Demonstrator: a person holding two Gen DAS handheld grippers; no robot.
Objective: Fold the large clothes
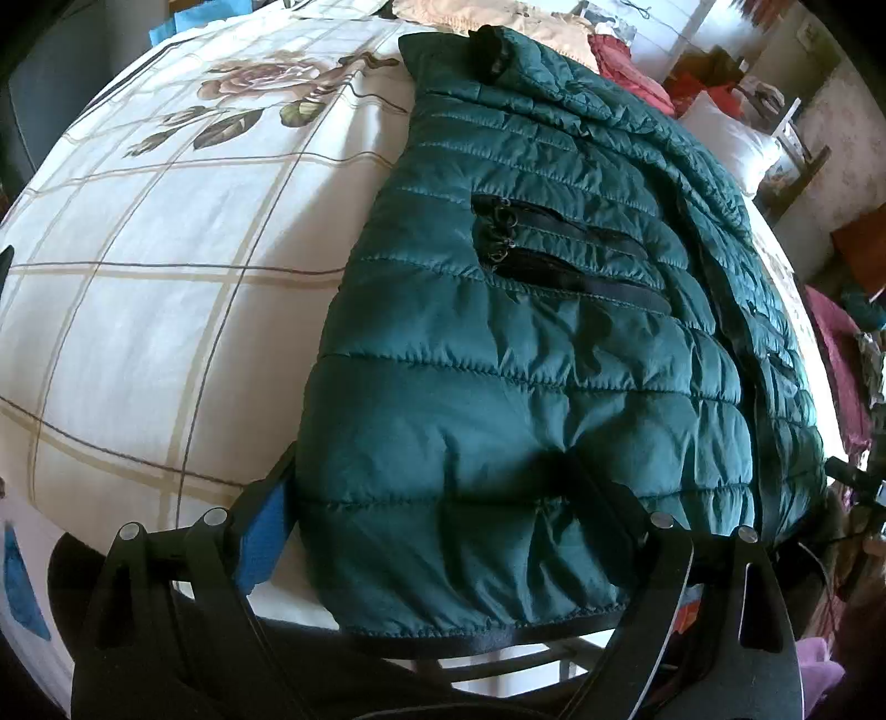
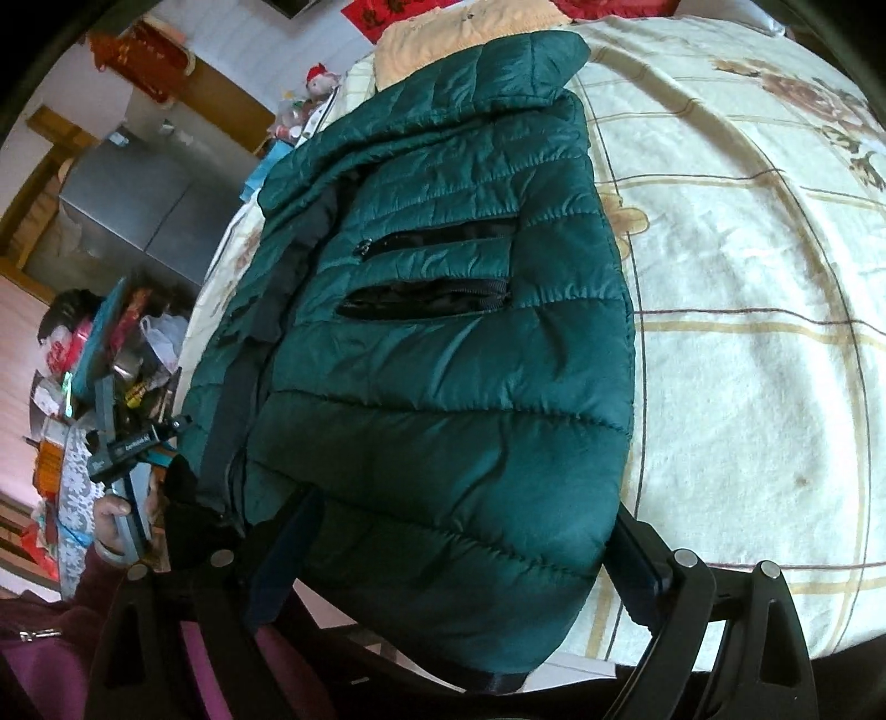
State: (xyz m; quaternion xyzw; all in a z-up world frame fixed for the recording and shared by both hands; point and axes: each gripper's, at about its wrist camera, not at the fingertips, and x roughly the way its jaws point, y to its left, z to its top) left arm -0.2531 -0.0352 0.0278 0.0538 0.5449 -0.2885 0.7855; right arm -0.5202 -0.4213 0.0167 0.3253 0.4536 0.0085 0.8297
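Observation:
A dark green quilted puffer jacket (image 1: 526,343) lies front up on a bed, collar far, hem near; it also shows in the right wrist view (image 2: 443,360). It has black zip pockets (image 1: 559,249). My left gripper (image 1: 443,509) is open, its jaws wide apart on either side of the jacket's hem corner, with the blue-padded left finger (image 1: 266,537) beside the fabric. My right gripper (image 2: 448,548) is open too, its jaws straddling the other hem corner. The left gripper's handle and the hand on it show in the right wrist view (image 2: 133,459).
The bed sheet (image 1: 166,310) is cream with a tan grid and rose prints. A peach blanket (image 1: 487,16) and a white pillow (image 1: 725,144) lie at the head. A cluttered table (image 2: 83,376) and a grey cabinet (image 2: 138,216) stand beside the bed.

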